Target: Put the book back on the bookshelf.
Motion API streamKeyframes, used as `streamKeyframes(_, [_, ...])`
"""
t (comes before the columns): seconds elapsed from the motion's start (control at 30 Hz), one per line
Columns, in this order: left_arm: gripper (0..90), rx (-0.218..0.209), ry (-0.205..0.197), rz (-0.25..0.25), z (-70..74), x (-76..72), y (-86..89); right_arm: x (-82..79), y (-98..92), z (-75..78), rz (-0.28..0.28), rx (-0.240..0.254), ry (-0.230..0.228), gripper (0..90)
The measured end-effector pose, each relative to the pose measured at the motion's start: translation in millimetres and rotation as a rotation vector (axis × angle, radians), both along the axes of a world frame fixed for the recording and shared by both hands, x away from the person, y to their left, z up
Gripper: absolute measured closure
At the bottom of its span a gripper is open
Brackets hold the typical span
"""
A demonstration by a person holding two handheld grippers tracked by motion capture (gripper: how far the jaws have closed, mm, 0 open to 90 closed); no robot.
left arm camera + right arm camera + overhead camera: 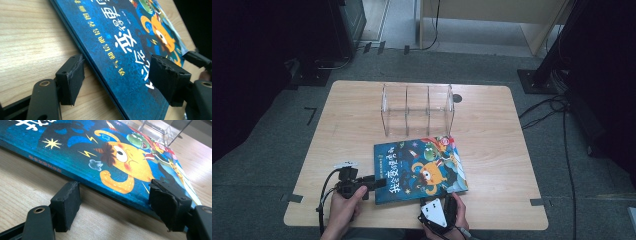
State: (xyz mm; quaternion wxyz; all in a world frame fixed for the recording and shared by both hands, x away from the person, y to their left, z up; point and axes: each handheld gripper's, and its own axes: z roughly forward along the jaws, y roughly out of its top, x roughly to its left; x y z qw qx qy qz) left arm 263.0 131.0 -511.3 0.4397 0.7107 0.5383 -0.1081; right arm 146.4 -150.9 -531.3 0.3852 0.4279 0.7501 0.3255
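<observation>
Lying flat: a blue picture book (420,170) on the pale wooden surface (492,120), near the edge where a person works, cover up.
Book cover: an orange cartoon creature and pale lettering on a dark blue ground.
Clear rack: a see-through plastic organiser (417,110) with upright dividers stands just beyond the book's far edge, near it; whether they touch I cannot tell.
Left gripper (373,183): held level at the book's left near corner, jaws spread, not clamped on anything.
Right gripper (451,203): held at the book's near edge toward its right corner, jaws likewise spread, nothing pinched.
High view adds: the whole layout, both hands (343,205) at the near edge, cables trailing from the left gripper, a grey three-cornered plate on the right gripper, and the grey floor with stands around the surface.
Left gripper view adds: the left gripper (117,77) seen close, one pad (73,75) on the bare wood beside the book's edge, the other pad over the cover of the book (120,50); the edge runs between them with a gap at each pad. The other gripper's jaw tip shows at the far right.
Right gripper view adds: the right gripper (116,205) straddling the thick edge of the book (82,152), one pad beside it on the wood, the other above the cover near the corner, and the clear rack (160,127) beyond.
</observation>
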Motion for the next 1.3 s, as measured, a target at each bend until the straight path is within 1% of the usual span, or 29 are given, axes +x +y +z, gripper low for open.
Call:
streamKeyframes(0.13, [29.9, -0.020, 0.012, -0.002, -0.9, 0.2, 0.4, -0.7, -0.4, 0.3, 0.000, 0.007, -0.013, 25.6])
streamKeyframes(0.23, [29.8, -0.051, 0.033, -0.007, -2.1, 0.9, -0.2, -1.4, -1.0, 0.5, -0.004, 0.011, -0.023, 25.6])
streamKeyframes(0.37, [30.8, -0.073, 0.050, -0.029, -3.6, 1.6, -3.9, -2.0, -2.0, 1.1, -0.008, 0.025, -0.029, 25.6])
streamKeyframes(0.43, [34.9, -0.085, 0.062, -0.041, -5.5, 2.5, -5.5, -1.8, -2.9, 1.4, -0.008, 0.034, -0.029, 25.6])
streamKeyframes(0.53, [44.0, -0.093, 0.084, -0.016, -7.3, 5.0, -5.9, -1.3, -3.9, 1.5, -0.008, 0.041, -0.026, 25.7])
streamKeyframes(0.57, [46.8, -0.096, 0.091, -0.016, -7.7, 5.8, -5.5, -1.0, -4.3, 1.5, -0.007, 0.042, -0.024, 25.7])
streamKeyframes(0.6, [47.7, -0.101, 0.097, -0.014, -7.9, 6.4, -5.4, -0.8, -4.2, 1.4, -0.007, 0.043, -0.023, 25.7])
streamKeyframes(0.67, [50.3, -0.119, 0.104, -0.007, -7.7, 6.6, -4.3, -0.3, -4.8, 1.4, -0.007, 0.045, -0.013, 25.7])
streamKeyframes(0.73, [53.8, -0.143, 0.102, -0.006, -6.2, 6.4, -2.2, 0.3, -6.1, 1.8, -0.008, 0.056, 0.001, 25.7])
streamKeyframes(0.9, [63.6, -0.213, 0.090, -0.007, -1.1, 4.8, 1.8, 4.1, -13.6, 3.4, 0.017, 0.095, 0.057, 25.6])
streamKeyframes(0.93, [64.5, -0.221, 0.092, -0.006, -1.1, 4.9, 2.2, 4.1, -14.6, 4.0, 0.016, 0.104, 0.057, 25.7])
streamKeyframes(1.0, [66.7, -0.257, 0.099, -0.005, -2.2, 5.7, 4.1, 4.0, -15.0, 4.5, 0.014, 0.111, 0.060, 25.7])
streamKeyframes(1.07, [68.5, -0.278, 0.112, -0.006, -2.8, 5.9, 5.0, 4.1, -16.1, 5.1, 0.017, 0.115, 0.061, 25.6])
streamKeyframes(1.13, [69.4, -0.287, 0.113, -0.006, -2.5, 5.9, 5.0, 3.8, -17.2, 5.6, 0.018, 0.119, 0.062, 24.6])
streamKeyframes(1.2, [69.7, -0.288, 0.116, 0.002, -2.7, 6.6, 5.8, 2.0, -20.5, 7.3, 0.048, 0.150, 0.078, 23.4])
streamKeyframes(1.3, [69.8, -0.285, 0.114, 0.012, -2.5, 7.3, 6.9, -2.1, -24.9, 7.0, 0.047, 0.136, 0.079, 22.8])
